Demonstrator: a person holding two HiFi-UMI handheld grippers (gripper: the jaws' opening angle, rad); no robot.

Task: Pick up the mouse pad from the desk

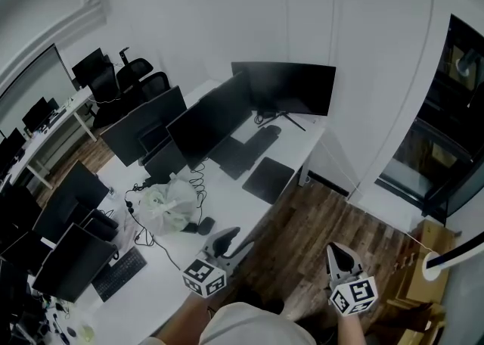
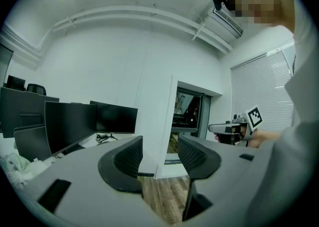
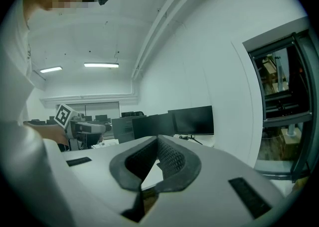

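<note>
The left gripper (image 1: 225,241) is released and empty; the right gripper (image 1: 340,258) is clenched on nothing. The mouse pad (image 1: 268,179) lies well ahead of the left gripper, at the desk (image 1: 240,211) edge. A white bag (image 1: 168,203) sits left of that gripper. Only the head view shows the pad.

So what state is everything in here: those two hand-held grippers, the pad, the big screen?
Left hand-held gripper: jaws apart, empty.
Right hand-held gripper: jaws together, empty.
Dark square mouse pad: flat on the white desk, untouched.
Black curved monitor: screen dark.
</note>
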